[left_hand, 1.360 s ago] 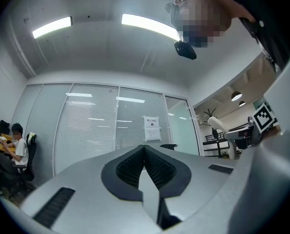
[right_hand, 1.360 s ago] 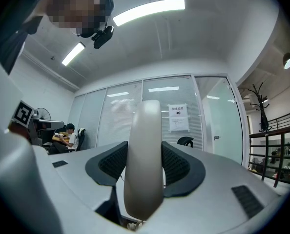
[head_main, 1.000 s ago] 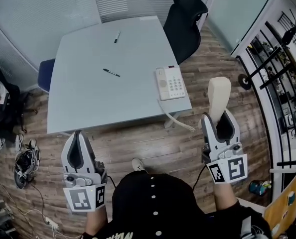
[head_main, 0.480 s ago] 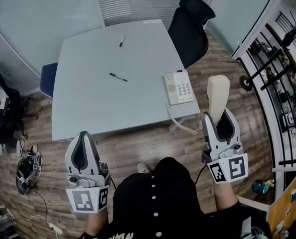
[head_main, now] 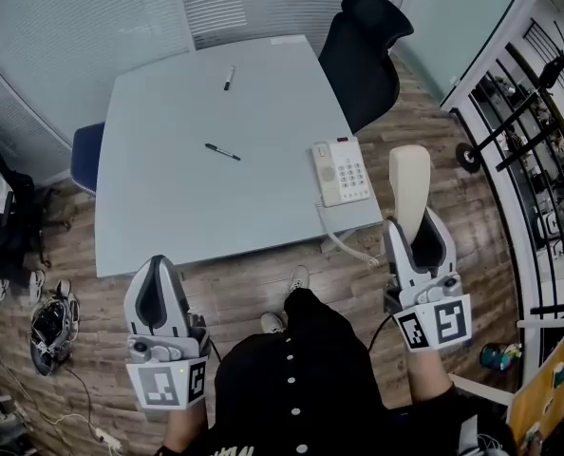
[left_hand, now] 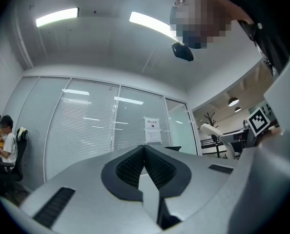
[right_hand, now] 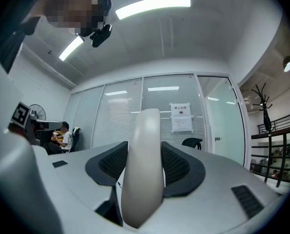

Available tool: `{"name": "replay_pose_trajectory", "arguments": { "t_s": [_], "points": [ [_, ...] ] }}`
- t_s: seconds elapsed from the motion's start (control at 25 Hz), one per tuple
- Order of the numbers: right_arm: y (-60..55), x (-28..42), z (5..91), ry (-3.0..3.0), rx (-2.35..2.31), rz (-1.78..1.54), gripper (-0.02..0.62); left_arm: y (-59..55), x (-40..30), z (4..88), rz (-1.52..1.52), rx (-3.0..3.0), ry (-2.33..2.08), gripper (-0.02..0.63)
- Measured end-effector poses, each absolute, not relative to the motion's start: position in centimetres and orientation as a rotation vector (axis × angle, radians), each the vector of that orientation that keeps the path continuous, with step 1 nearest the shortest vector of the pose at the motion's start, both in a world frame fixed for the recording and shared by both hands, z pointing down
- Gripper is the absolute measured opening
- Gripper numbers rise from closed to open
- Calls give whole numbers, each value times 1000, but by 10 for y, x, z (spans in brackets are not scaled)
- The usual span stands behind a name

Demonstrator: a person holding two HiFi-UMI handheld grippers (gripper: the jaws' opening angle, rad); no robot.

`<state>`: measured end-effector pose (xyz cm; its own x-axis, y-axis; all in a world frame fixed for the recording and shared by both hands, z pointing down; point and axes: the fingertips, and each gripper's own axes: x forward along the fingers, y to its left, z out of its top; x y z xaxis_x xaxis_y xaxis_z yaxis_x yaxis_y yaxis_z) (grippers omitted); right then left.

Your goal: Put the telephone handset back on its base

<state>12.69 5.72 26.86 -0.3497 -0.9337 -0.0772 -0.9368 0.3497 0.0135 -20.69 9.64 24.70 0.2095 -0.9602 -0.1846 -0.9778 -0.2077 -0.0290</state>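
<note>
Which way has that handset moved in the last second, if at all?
Yes: the handset, shut in the right gripper, has edged left, closer to the telephone base.

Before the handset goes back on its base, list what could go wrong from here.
1. The right hand-held gripper holds the handset by one end, with most of it sticking out past the jaws. It may pivot or slip when laid down.
2. The coiled cord hangs off the table. Tugging it could drag the base, which sits near that edge.
3. The left hand-held gripper is shut and off the table, so nothing steadies the base.
</note>
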Motion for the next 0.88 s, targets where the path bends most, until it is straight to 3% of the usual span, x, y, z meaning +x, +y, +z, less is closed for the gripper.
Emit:
{"name": "replay_pose_trajectory", "arguments": {
  "t_s": [0.88],
  "points": [
    [-73, 145, 285, 2567, -1707, 14, 233, -24, -179, 247, 125, -2316, 1905, 14]
  ]
}}
